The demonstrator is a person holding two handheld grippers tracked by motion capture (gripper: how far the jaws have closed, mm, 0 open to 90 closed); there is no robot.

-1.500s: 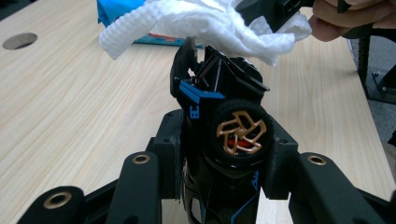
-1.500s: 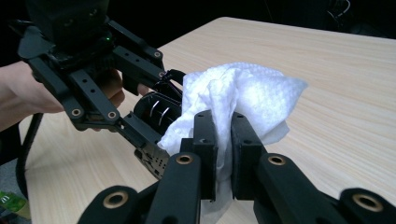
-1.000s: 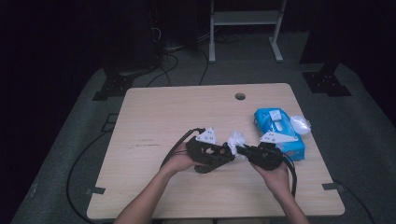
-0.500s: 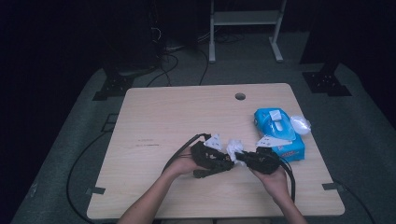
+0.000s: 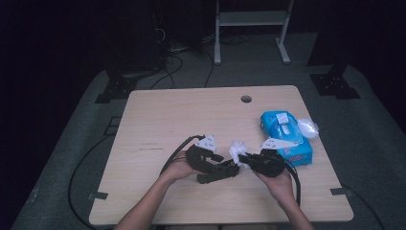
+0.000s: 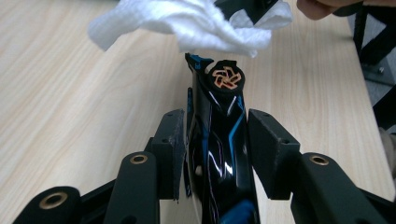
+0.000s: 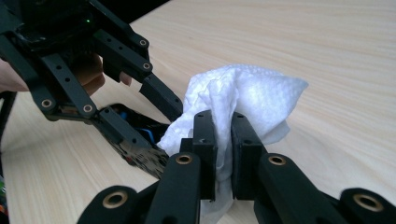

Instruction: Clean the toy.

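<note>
Your right tongs (image 7: 223, 140) clamped a white tissue (image 7: 252, 95) taken from the blue pack (image 5: 286, 138); your left tongs (image 6: 219, 144), jaws just widening, gripped a black device (image 6: 222, 135) closer than before

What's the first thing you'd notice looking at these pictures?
Probably the crumpled white wipe pinched in the right claw, near the middle of the wooden table. Facing it, the left claw has a shiny black and blue gadget between its jaws. A bright blue wipes packet lies at the table's right edge.
</note>
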